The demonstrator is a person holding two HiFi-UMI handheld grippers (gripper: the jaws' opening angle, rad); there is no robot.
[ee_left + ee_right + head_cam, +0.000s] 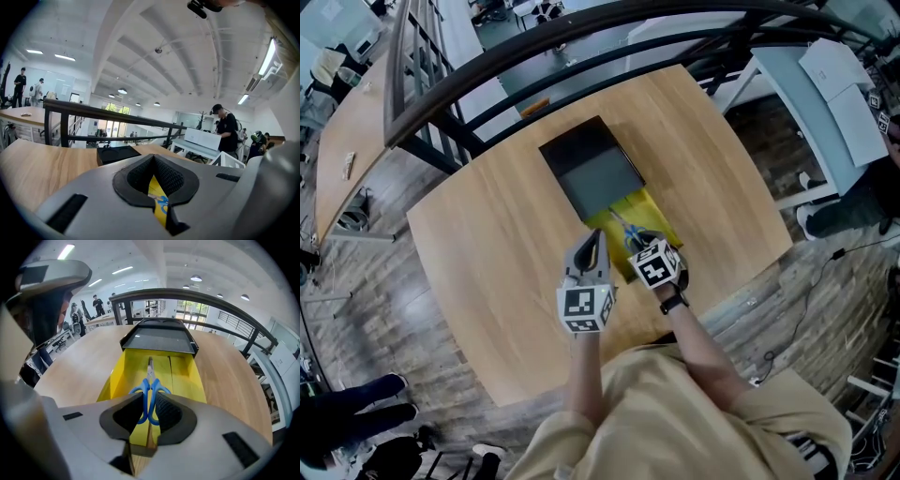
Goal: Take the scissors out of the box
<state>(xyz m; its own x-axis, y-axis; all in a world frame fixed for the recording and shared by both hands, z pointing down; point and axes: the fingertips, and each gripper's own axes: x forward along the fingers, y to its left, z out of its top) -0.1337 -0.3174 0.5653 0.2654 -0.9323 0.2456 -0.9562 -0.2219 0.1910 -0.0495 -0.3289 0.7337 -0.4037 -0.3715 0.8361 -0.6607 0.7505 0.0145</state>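
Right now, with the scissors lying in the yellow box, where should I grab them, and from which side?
The blue handle loops, from above at the box's near end. The scissors lie with blades pointing toward the black sleeve, so the loops are closest; the right claw sits clamped across both.

The scissors [150, 379] are showing blue handles and silvery blades. The box tray [187, 376] is glowing plain yellow, its sleeve [159, 341] sitting matte black. The table [487, 244] is displaying pale wood grain. The left gripper [153, 161] and right gripper [149, 400] are showing grey shells, black textured pads [168, 412], and black-and-white squared marker cubes [585, 307].
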